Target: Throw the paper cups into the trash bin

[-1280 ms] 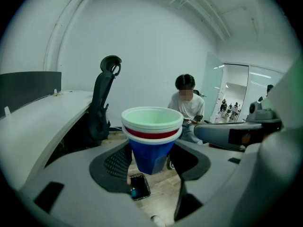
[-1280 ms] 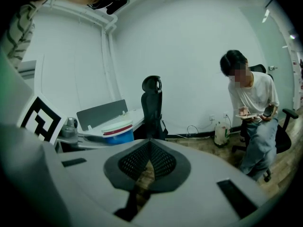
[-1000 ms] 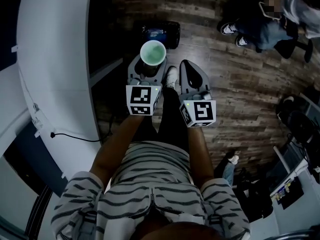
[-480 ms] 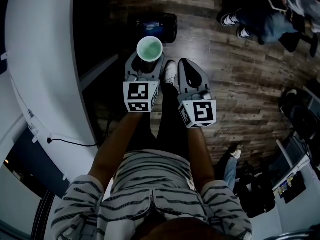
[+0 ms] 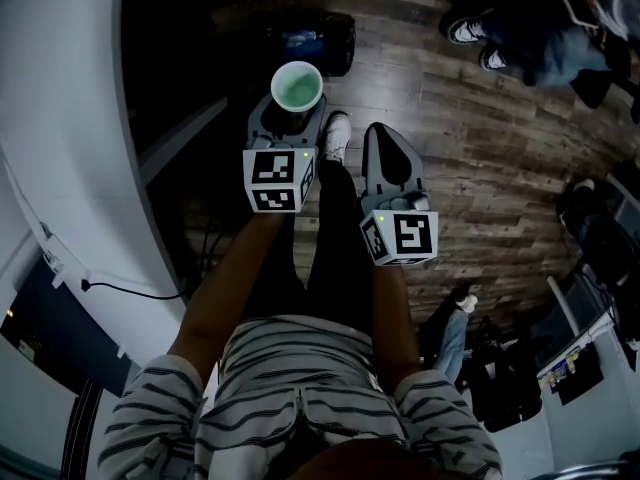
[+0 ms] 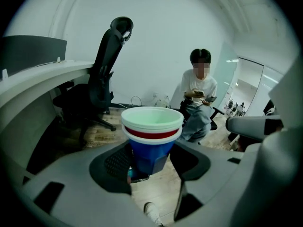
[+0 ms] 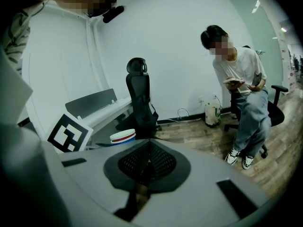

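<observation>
**Nested Cups Pinched in the Left Gripper, Likely Bin on the Floor Ahead**

The left gripper's [image 6: 149,161] jaws stand wide and pinch the blue lower wall of the paper cups [image 6: 151,126]. There are two cups, nested mouth up, with white rims stacked and a red band showing between them. The right gripper's [image 7: 148,161] jaws are pressed together with nothing between them.

The cups look light and thin-walled. A hard squeeze would likely crease them, and the smooth tapered side could slip in a loose grip. The present hold, low on the doubled wall, seems the sound one, since nesting stiffens that part. The inner cup may slide out on its own once the pair is tipped.

Only the left gripper view shows the pinch itself and that there are two cups. From the head view they read as a single pale green mouth seen from above. That view does show their place: out in front of the person, over the wooden floor [image 5: 480,148] and just short of a dark container [image 5: 318,40], probably the trash bin. Neither gripper view shows this container plainly.

The right gripper view catches the cups' rims from the side, just beside the left gripper's marker cube [image 7: 68,134]. Both gripper views take in an office chair [image 6: 102,79] and a seated person [image 6: 199,103] well beyond.
</observation>
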`<act>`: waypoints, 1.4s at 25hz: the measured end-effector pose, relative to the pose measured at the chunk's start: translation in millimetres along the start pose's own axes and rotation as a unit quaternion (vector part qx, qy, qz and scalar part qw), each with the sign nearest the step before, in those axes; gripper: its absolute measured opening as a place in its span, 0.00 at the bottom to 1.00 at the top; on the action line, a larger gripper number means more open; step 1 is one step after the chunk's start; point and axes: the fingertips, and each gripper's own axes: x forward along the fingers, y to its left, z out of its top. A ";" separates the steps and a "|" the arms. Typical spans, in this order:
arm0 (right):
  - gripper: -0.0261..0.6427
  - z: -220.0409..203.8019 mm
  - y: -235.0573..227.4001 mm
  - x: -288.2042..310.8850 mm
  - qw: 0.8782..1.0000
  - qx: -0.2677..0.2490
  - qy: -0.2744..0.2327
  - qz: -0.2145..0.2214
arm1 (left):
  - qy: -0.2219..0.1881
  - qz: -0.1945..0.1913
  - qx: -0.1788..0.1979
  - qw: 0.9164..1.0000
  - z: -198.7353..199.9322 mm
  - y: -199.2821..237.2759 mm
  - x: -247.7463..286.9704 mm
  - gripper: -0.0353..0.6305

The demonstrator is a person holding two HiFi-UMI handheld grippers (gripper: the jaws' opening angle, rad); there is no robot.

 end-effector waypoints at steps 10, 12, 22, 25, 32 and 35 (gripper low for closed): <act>0.05 -20.9 1.0 0.7 1.000 0.008 0.011 0.000 | 0.035 0.002 -0.006 0.999 -39.5 15.8 34.6 0.46; 0.05 -25.2 0.5 1.8 1.000 0.010 0.014 0.000 | 0.042 0.002 -0.008 0.999 -46.2 19.6 42.8 0.46; 0.05 -39.7 -3.2 7.6 0.999 0.019 0.027 -0.002 | 0.080 0.002 -0.032 0.996 -74.9 34.7 76.4 0.46; 0.05 -41.4 -6.7 9.8 0.999 0.021 0.030 -0.004 | 0.090 0.002 -0.035 0.995 -80.7 37.3 88.6 0.46; 0.05 -42.5 -16.8 14.7 0.999 0.024 0.036 -0.006 | 0.105 0.000 -0.042 0.994 -89.7 38.7 115.6 0.46; 0.05 -45.7 -20.1 18.8 0.999 0.026 0.041 -0.006 | 0.108 0.001 -0.042 0.993 -92.6 40.9 125.8 0.46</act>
